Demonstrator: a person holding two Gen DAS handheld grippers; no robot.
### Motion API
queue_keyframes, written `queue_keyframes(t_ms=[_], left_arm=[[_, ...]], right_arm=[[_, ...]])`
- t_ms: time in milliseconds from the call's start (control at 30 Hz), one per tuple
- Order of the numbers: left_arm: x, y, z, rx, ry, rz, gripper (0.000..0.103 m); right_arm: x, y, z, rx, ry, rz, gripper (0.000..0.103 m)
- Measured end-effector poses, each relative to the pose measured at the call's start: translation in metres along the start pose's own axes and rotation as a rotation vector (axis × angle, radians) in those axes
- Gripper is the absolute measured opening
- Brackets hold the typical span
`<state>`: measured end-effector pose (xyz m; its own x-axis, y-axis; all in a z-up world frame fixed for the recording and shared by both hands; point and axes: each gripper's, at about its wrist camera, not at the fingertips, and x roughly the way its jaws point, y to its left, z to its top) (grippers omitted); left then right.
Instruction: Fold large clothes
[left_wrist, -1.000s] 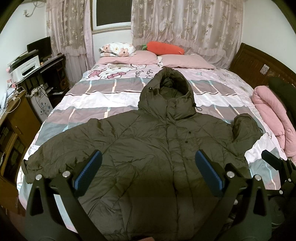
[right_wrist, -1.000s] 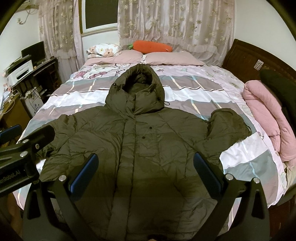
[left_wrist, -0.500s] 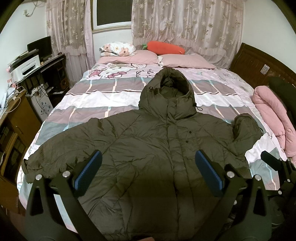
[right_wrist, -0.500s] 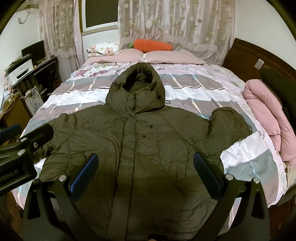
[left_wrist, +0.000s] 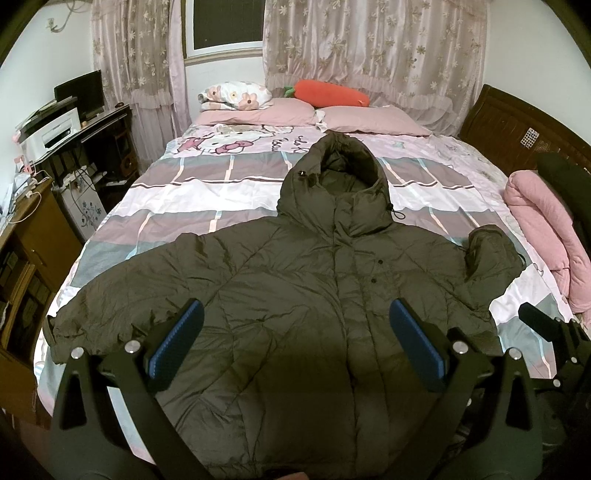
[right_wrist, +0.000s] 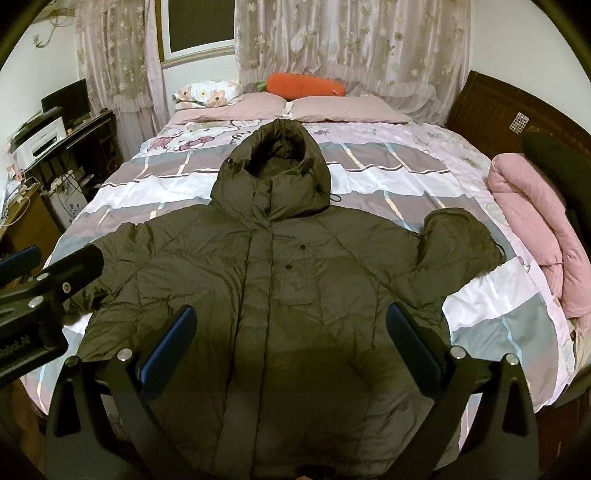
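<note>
A large olive-green hooded puffer jacket (left_wrist: 295, 288) lies face up on the bed, hood toward the pillows; it also shows in the right wrist view (right_wrist: 280, 295). Its left sleeve is spread out flat (left_wrist: 122, 306); its right sleeve is bunched up (right_wrist: 458, 243). My left gripper (left_wrist: 295, 339) is open and empty, held above the jacket's lower part. My right gripper (right_wrist: 291, 343) is open and empty, also above the lower part. Each gripper shows at the edge of the other's view.
The bed (left_wrist: 177, 206) has a pink and grey checked sheet, pink pillows (left_wrist: 373, 120) and a carrot cushion (left_wrist: 328, 92). A rolled pink blanket (left_wrist: 543, 229) lies at the right edge. A desk with a printer (left_wrist: 59, 129) stands left. A dark wooden headboard (left_wrist: 517, 125) is right.
Both views have shifted very slightly; the jacket and both open grippers stay as they were.
</note>
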<state>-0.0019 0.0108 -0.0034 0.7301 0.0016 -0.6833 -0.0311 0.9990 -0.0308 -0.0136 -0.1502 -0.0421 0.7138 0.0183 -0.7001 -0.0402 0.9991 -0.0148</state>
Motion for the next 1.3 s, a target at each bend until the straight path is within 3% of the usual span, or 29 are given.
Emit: queue_keyframes(t_ms=[700, 800, 933, 1067, 1133, 1200, 1300], left_arm=[[0.009, 0.012, -0.023, -0.001, 0.008, -0.003, 0.101], [0.011, 0.012, -0.026, 0.001, 0.017, -0.029, 0.101], [0.029, 0.009, -0.026, -0.001, 0.076, -0.125, 0.101], [0.035, 0.011, -0.008, -0.195, 0.119, -0.329, 0.101], [0.041, -0.001, 0.005, -0.244, 0.142, -0.367, 0.101], [0.054, -0.026, 0.017, -0.195, 0.192, -0.384, 0.101], [0.067, -0.051, 0.006, -0.064, 0.238, -0.323, 0.101]], right_arm=[[0.006, -0.003, -0.002, -0.003, 0.014, -0.001, 0.102], [0.017, -0.012, 0.002, -0.001, 0.037, 0.024, 0.102], [0.042, -0.067, 0.028, 0.098, 0.092, 0.007, 0.102], [0.09, -0.152, 0.064, 0.315, 0.199, 0.063, 0.102], [0.117, -0.202, 0.077, 0.433, 0.21, 0.031, 0.102], [0.141, -0.249, 0.08, 0.524, 0.209, -0.032, 0.102], [0.176, -0.324, 0.057, 0.719, 0.2, -0.049, 0.102]])
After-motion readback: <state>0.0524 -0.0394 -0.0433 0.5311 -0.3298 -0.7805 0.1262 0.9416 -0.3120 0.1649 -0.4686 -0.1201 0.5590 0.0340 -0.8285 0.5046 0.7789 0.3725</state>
